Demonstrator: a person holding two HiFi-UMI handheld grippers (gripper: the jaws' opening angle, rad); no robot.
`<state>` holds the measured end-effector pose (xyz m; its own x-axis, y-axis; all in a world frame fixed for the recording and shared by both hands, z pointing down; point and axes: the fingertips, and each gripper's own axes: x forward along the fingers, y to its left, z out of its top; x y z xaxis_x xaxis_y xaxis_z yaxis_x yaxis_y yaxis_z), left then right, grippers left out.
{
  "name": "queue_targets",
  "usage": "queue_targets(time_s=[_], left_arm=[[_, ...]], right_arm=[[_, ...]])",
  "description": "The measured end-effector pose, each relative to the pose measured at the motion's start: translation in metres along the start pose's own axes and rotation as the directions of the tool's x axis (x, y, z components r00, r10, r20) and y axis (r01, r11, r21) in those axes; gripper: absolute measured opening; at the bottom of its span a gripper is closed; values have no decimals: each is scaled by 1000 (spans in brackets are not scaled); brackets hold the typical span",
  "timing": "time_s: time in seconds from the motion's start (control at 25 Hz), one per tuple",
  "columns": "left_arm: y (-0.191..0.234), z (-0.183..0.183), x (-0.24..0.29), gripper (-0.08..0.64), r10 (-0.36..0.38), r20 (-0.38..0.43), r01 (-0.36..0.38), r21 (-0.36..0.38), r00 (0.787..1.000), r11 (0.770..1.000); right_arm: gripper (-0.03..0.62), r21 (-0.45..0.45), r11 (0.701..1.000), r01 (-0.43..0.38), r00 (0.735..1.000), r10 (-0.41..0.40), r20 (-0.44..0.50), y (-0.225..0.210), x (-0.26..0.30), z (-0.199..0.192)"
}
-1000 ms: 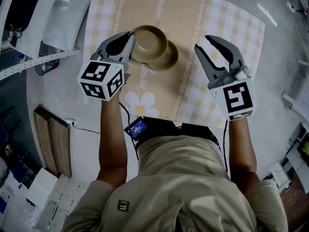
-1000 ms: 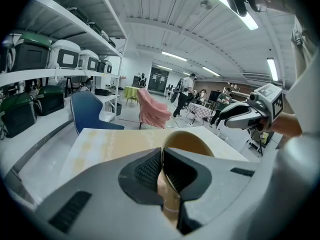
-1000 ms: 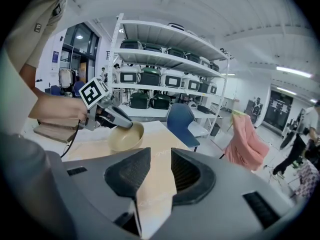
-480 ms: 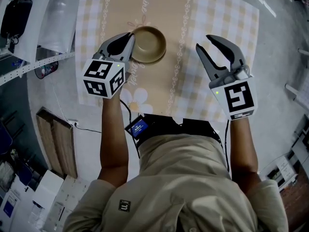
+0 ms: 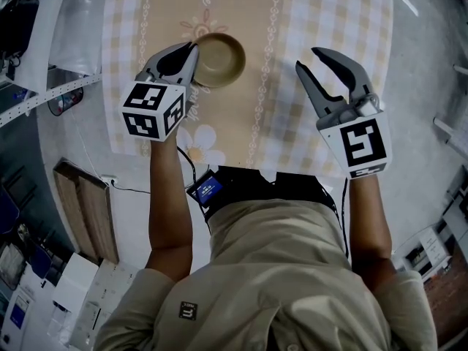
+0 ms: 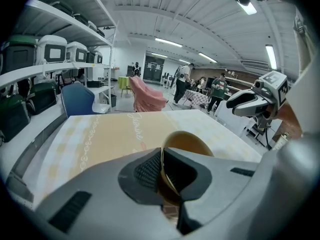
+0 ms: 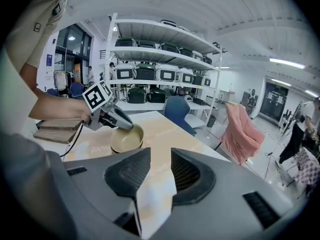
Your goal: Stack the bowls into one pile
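A tan bowl (image 5: 219, 58) sits on a second bowl that it almost wholly covers, on the beige strip of the checked tablecloth (image 5: 314, 20). My left gripper (image 5: 191, 53) is shut on the top bowl's near-left rim. In the left gripper view the rim (image 6: 187, 141) runs between the pads of the left gripper (image 6: 161, 171). The right gripper view shows the stacked bowls (image 7: 126, 139) with the left gripper (image 7: 125, 126) on them. My right gripper (image 5: 308, 60) hovers open to the right of the bowls with nothing in it, its jaws (image 7: 160, 170) over bare cloth.
Shelves with dark cases (image 7: 150, 74) stand beyond the table. A blue chair (image 7: 181, 111) and a chair draped in pink cloth (image 7: 242, 134) are beside it. A wooden board (image 5: 84, 207) and boxes lie on the floor at the left.
The held bowl, earlier offset over the lower bowl, now sits squarely on it and hides it. Both grippers have shifted a little and come lower.
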<state>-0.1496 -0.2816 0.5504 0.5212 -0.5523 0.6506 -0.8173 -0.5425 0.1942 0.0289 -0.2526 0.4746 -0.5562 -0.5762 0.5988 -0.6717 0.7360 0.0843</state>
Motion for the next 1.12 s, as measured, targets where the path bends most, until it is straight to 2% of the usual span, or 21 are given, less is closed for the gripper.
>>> queue_targets(time_s=[0.32,0.64,1.12], left_arm=[[5,-14,7,20,55,-23,-54,64,998,996],[6,-25,13,22,67,-34,-63,107,997,992],[-3,-16,5,81,90,-1,-89,144,996,985]], right_arm=[[127,-4,1000,-22,1000,22,-5,5,4,-7],[127,-17,999,-32,999,32,-5,14,3,-6],[126,-37,999,-21,1000,21,0,19,-17,4]])
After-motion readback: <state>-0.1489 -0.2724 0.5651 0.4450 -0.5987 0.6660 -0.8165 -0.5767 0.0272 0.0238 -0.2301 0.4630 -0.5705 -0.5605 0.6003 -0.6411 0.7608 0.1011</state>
